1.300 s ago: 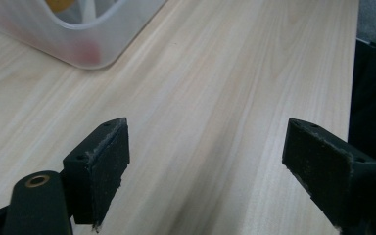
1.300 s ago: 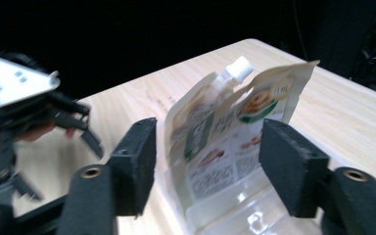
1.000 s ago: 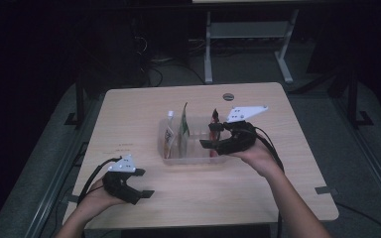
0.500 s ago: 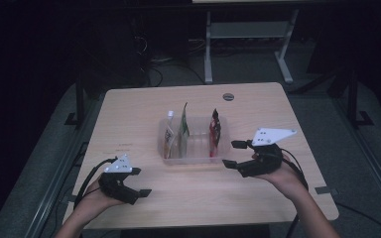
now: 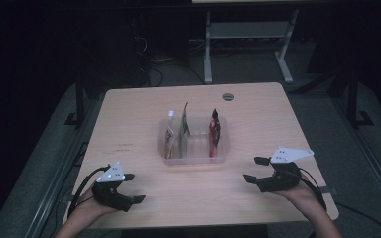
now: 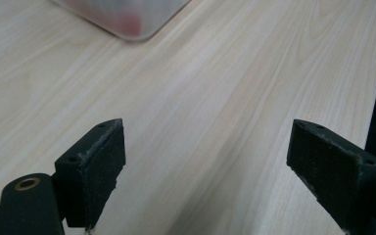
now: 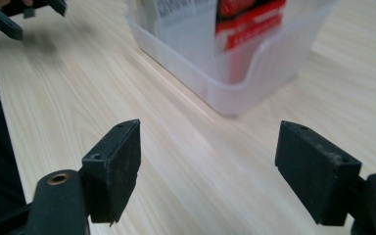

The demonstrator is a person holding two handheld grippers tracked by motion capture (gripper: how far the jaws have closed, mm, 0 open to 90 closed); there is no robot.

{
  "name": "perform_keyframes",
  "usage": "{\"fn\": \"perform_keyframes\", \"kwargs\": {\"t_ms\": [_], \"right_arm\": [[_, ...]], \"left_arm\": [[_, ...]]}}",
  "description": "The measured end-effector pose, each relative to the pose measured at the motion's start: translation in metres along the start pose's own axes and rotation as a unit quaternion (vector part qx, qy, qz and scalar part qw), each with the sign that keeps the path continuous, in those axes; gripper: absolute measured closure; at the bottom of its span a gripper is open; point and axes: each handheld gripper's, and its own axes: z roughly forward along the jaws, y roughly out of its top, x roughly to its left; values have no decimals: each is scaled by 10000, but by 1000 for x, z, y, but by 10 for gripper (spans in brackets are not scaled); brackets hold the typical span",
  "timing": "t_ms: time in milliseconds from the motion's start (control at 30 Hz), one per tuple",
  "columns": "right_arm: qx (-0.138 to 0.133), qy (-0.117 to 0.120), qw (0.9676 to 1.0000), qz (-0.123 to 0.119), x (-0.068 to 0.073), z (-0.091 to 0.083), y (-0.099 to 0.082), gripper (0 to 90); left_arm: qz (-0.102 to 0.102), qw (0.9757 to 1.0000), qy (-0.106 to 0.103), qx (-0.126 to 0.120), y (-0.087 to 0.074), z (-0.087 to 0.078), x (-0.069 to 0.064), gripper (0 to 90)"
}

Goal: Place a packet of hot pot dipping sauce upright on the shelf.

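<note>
A clear plastic bin (image 5: pixel 193 148) stands mid-table, holding a red packet (image 5: pixel 215 130), a green packet (image 5: pixel 183 124) and a pale orange packet (image 5: pixel 168 136), all upright. My left gripper (image 5: pixel 134 187) rests low at the near left of the table, open and empty, its jaws wide over bare wood (image 6: pixel 208 128). My right gripper (image 5: pixel 254 169) sits near the right front, pointing at the bin, open with nothing between the jaws (image 7: pixel 210 128); its jaws have just been opening. In the right gripper view the bin (image 7: pixel 254 68) and red packet (image 7: pixel 249 19) lie just ahead.
The light wooden table (image 5: pixel 258 119) has a round cable hole (image 5: pixel 228 96) at the back. Its front edge runs just below both hands. A white desk frame (image 5: pixel 248 34) stands on the dark floor behind. The left gripper (image 7: pixel 19 14) shows far off in the right gripper view.
My right gripper has drawn back from over the bin's right end, down and toward the near right of the table. The left gripper has shifted only slightly.
</note>
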Motion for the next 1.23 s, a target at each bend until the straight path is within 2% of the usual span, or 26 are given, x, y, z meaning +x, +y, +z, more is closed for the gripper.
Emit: {"fn": "perform_keyframes", "kwargs": {"t_ms": [100, 133, 300, 433, 533, 633, 667, 867, 1233], "right_arm": [[49, -34, 10000, 18, -1, 0, -8, 245], [165, -90, 9998, 8, -3, 2, -14, 241], [382, -97, 9992, -88, -5, 9, -20, 223], [667, -202, 9973, -251, -10, 14, -29, 221], [730, -241, 9966, -305, -12, 14, -31, 219], [776, -274, 9961, -331, -16, 16, -34, 213], [787, -265, 9961, -314, -17, 16, -34, 211], [859, -275, 9954, -323, -20, 17, -37, 205], [700, -266, 9967, -312, -18, 14, -34, 181]], "left_arm": [[73, 9999, 23, 70, -3, -1, 1, 141], [40, 10000, 34, 61, -6, -1, 2, 142], [112, 9999, 82, 100, -7, -3, 5, 144], [329, 9984, 189, 422, -12, 2, 8, 145], [358, 9978, 210, 524, -14, 4, 9, 145], [396, 9974, 235, 563, -15, 4, 12, 144], [347, 9976, 243, 545, -15, 4, 12, 144], [345, 9972, 266, 606, -17, 4, 15, 144], [348, 9976, 261, 532, -16, 3, 14, 144]]}}
